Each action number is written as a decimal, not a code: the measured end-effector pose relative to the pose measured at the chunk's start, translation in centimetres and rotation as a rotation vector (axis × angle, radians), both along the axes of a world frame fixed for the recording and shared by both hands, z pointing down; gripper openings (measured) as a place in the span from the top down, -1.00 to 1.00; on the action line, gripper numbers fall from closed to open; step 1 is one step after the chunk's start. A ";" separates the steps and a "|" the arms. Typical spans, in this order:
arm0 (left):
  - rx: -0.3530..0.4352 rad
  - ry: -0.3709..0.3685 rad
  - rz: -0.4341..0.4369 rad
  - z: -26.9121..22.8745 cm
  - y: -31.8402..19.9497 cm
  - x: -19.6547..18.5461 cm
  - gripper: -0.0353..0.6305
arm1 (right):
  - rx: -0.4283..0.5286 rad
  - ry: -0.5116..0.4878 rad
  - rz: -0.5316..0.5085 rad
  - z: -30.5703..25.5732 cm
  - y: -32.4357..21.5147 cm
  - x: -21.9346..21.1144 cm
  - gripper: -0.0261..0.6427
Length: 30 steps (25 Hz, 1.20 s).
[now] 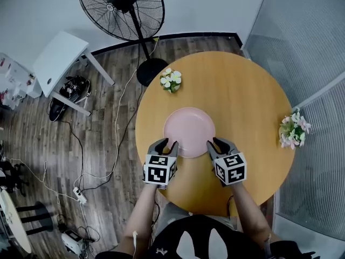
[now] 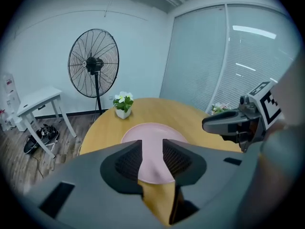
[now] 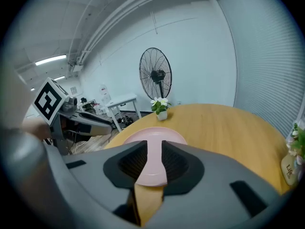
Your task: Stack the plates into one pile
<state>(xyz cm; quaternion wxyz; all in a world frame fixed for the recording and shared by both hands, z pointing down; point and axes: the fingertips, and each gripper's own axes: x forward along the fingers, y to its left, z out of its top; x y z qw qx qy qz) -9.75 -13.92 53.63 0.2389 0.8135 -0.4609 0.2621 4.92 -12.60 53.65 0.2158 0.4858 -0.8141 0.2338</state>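
A pink plate (image 1: 190, 131) lies in the middle of the round wooden table (image 1: 245, 93); whether more than one plate is piled there I cannot tell. My left gripper (image 1: 164, 144) hovers at the plate's near left rim, and my right gripper (image 1: 218, 143) at its near right rim. Both are above the table, off the plate. In the left gripper view the left gripper (image 2: 152, 145) has a gap between its jaws, with only the plate (image 2: 152, 128) seen beyond. The right gripper view shows the right gripper (image 3: 154, 147) the same way, nothing between its pads, over the plate (image 3: 153, 136).
A small white pot of flowers (image 1: 171, 80) stands at the table's far left edge and another bunch of flowers (image 1: 294, 129) at its right edge. On the floor behind are a standing fan (image 1: 123, 7), a white side table (image 1: 58, 58) and cables. A glass partition runs along the right.
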 end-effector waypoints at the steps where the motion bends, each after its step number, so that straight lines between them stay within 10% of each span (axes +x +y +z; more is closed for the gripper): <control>1: 0.015 0.012 0.000 -0.6 0.3 0.3 0.47 | 0.007 -0.010 -0.004 -0.4 0.4 -0.2 0.66; 9: 0.086 0.077 0.005 -3.8 4.1 2.4 0.78 | 0.061 -0.031 -0.042 -3.1 3.6 -2.0 0.90; 30: 0.146 0.092 0.104 -6.9 10.1 5.9 0.82 | 0.116 -0.027 -0.195 -6.3 9.8 -4.0 0.92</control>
